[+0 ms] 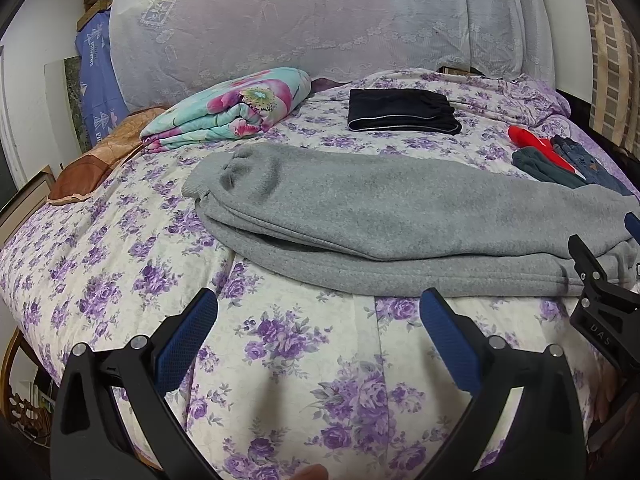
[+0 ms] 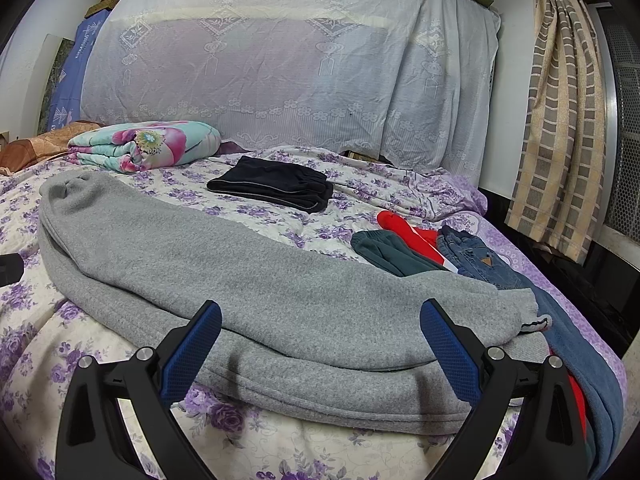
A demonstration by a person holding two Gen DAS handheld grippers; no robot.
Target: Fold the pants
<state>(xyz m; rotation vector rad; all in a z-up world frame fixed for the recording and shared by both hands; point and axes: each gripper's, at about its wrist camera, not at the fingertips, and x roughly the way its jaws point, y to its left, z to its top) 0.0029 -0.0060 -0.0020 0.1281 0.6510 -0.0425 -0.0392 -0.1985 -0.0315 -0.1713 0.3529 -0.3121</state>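
Observation:
Grey fleece pants [image 1: 380, 216] lie lengthwise across the flowered bed, one leg folded over the other, cuffs at the left and waistband at the right. My left gripper [image 1: 318, 320] hovers open over the bedspread just in front of the pants, nothing between its blue pads. In the right wrist view the same pants [image 2: 260, 292] fill the middle. My right gripper [image 2: 320, 332] stands open over their near edge by the waist end, pads apart from the cloth. The right gripper [image 1: 600, 276] also shows at the right edge of the left wrist view.
A folded dark pair of pants [image 2: 276, 188] lies behind on the bed. A folded floral quilt [image 2: 148, 144] sits at the back left. Red, green and denim garments [image 2: 432, 248] are piled at the right. The bed's right edge [image 2: 560, 264] drops off near a checked curtain [image 2: 560, 120].

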